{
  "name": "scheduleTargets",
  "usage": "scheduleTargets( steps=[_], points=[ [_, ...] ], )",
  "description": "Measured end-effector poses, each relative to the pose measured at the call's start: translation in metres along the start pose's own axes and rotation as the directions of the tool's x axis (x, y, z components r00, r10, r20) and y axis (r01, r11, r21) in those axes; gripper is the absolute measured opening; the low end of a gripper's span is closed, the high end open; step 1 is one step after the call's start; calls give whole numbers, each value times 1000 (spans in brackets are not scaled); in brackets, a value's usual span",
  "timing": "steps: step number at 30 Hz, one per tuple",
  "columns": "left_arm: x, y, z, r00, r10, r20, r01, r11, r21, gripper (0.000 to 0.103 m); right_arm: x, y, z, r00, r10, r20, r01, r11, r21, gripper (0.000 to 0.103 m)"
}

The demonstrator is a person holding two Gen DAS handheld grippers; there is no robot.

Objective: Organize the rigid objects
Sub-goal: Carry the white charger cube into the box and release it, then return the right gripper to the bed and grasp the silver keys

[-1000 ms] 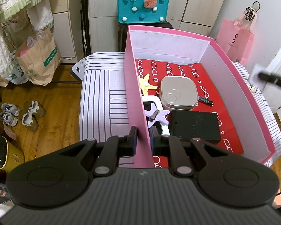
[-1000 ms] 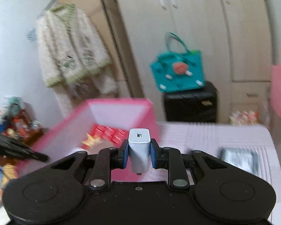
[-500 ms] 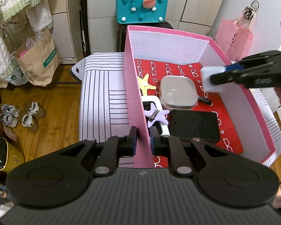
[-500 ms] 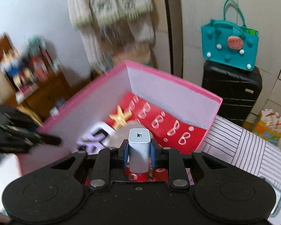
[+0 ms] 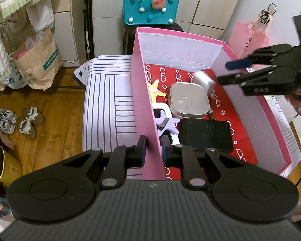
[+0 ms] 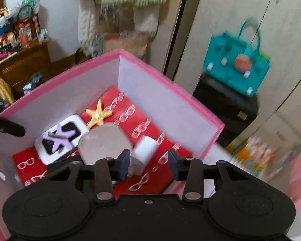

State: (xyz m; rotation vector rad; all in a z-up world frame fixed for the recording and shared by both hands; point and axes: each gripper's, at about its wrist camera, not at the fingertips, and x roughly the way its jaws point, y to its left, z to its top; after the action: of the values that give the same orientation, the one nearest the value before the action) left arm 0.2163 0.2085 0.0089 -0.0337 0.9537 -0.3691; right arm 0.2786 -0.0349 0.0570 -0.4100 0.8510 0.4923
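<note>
The near wall of the pink box (image 5: 144, 92) is being pinched by the left gripper (image 5: 153, 147), its jaws drawn almost fully together on the thin card, one pad outside and one inside; the box is being steadied this way, it seems, so that it is not shifted on the striped worktop (image 5: 108, 92) while things are being dropped in. Over the far side, the right gripper (image 6: 148, 161) is being held above the box interior and its jaws are opening; the white charger block (image 6: 143, 153) is being let go, blurred and tilted between the spreading pads, apparently touching neither and falling free. In the left wrist view the same charger is being seen as a white smear just past the tip of the right gripper, above the red lining and beside the silver tin (image 5: 188, 100). The release is being made over a bare patch of red floor, probably because the rest is already being taken up: the tin in the middle, the black flat case (image 5: 205, 134) in front of it, the yellow starfish (image 6: 99, 114) and the white device with the lilac clip (image 6: 60, 137) along the left wall. The charger is judged likely to be landing beside the tin, though a bounce against it cannot be ruled out.
</note>
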Motion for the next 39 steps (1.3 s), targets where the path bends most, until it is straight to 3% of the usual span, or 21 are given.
scheduleTargets(
  steps=[5,9,14,22,27,32,34,36,39],
  points=[
    [0,0,1,1000,1,-3,-1,1000,-11,15,-48,-18,-23,984,40,171,-60,992,109,47],
    [0,0,0,1000,1,1,-1,1000,-20,15,-73,-37,-59,971,42,236,-90,977,194,47],
    [0,0,0,1000,5,2,-5,999,-37,15,-84,-53,-109,978,-22,209,-36,962,272,47],
    [0,-2,0,1000,24,2,-24,998,-57,15,-62,-60,-185,996,11,88,-46,912,408,47],
    [0,-6,-1,999,44,8,-44,997,-66,15,-49,-62,-219,996,-10,91,-38,861,508,47],
    [-1,-7,0,999,53,5,-53,996,-71,15,-39,-71,-231,992,-42,119,-29,840,541,48],
    [0,-7,0,998,58,4,-57,996,-73,15,-34,-75,-227,990,-42,137,-38,844,535,54],
    [0,-8,0,998,61,5,-60,995,-74,15,-27,-74,-222,988,-55,143,-27,858,512,55],
    [0,-8,0,998,63,5,-63,995,-81,15,-20,-61,-210,989,-109,102,54,896,441,55]
  ],
)
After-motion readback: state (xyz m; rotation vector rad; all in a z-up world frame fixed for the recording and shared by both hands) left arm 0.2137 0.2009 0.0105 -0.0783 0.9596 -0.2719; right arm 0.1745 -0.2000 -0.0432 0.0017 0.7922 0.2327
